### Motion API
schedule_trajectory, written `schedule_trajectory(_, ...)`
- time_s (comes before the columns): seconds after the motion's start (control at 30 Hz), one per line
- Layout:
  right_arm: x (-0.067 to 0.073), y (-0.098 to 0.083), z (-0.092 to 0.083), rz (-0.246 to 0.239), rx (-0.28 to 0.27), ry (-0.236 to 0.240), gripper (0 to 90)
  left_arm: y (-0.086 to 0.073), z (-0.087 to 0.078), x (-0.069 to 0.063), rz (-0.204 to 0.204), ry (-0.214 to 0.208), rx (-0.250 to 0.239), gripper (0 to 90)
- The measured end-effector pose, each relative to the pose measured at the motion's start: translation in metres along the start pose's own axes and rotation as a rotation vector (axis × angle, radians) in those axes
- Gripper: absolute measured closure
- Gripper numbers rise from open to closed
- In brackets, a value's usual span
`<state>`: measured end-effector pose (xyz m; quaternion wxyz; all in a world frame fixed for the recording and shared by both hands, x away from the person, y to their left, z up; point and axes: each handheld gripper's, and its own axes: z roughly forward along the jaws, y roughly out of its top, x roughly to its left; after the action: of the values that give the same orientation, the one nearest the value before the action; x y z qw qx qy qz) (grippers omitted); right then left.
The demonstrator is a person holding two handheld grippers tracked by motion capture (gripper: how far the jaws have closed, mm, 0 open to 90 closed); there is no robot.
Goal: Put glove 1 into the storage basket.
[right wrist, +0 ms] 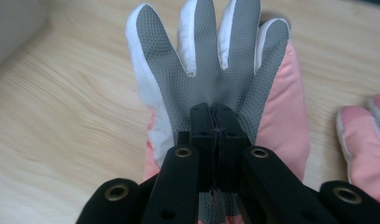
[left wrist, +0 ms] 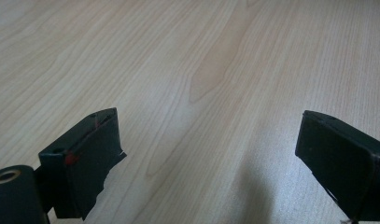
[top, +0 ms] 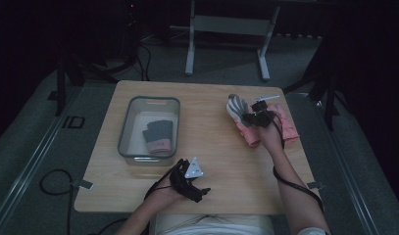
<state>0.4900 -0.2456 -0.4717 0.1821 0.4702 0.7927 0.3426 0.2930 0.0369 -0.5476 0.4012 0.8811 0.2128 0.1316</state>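
My right gripper (right wrist: pixel 214 116) is shut on the grey textured palm of a glove (right wrist: pixel 206 60) with white finger edges and a pink back. In the high view that glove (top: pixel 235 106) stands lifted at the table's far right, fingers up, with the right gripper (top: pixel 247 117) on it. Beneath and beside it lie more pink gloves (top: pixel 287 125), and one of them (right wrist: pixel 365 140) lies at the right in the right gripper view. My left gripper (top: pixel 199 192) rests near the front edge. Its jaws (left wrist: pixel 211 154) stand wide apart over bare wood, holding nothing.
A clear plastic bin (top: pixel 126 125) stands on the left half of the wooden table (top: pixel 207 156), with a grey-and-pink glove (top: pixel 159 134) inside. Cables trail from both grippers. A metal frame (top: pixel 226 29) stands on the floor beyond the table.
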Motion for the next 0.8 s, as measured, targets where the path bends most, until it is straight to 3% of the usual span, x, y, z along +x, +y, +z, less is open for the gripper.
schedule_trajectory(0.17,0.03,-0.009,-0.043,0.083,-0.052,-0.008,88.5,0.001,-0.003,0.0,0.008,0.008,-0.008,6.5)
schedule_trajectory(0.27,0.046,-0.019,-0.06,0.123,-0.06,-0.017,88.6,0.001,-0.004,0.001,0.01,0.011,-0.011,6.5)
schedule_trajectory(0.37,0.054,-0.026,-0.066,0.133,-0.065,-0.031,88.6,0.0,-0.004,0.002,0.007,0.014,-0.018,6.5)
schedule_trajectory(0.4,0.062,-0.035,-0.072,0.172,-0.063,-0.02,88.6,0.0,-0.004,0.002,0.009,0.016,-0.019,6.5)
schedule_trajectory(0.63,0.075,-0.057,-0.067,0.227,-0.048,-0.025,88.6,0.001,-0.002,-0.002,0.022,0.01,-0.019,6.5)
schedule_trajectory(0.7,0.076,-0.065,-0.053,0.254,-0.025,-0.019,88.6,0.0,0.0,-0.003,0.027,0.007,-0.019,6.5)
schedule_trajectory(0.8,0.077,-0.068,-0.044,0.256,-0.011,-0.023,88.6,-0.001,0.001,-0.006,0.033,-0.017,-0.008,6.5)
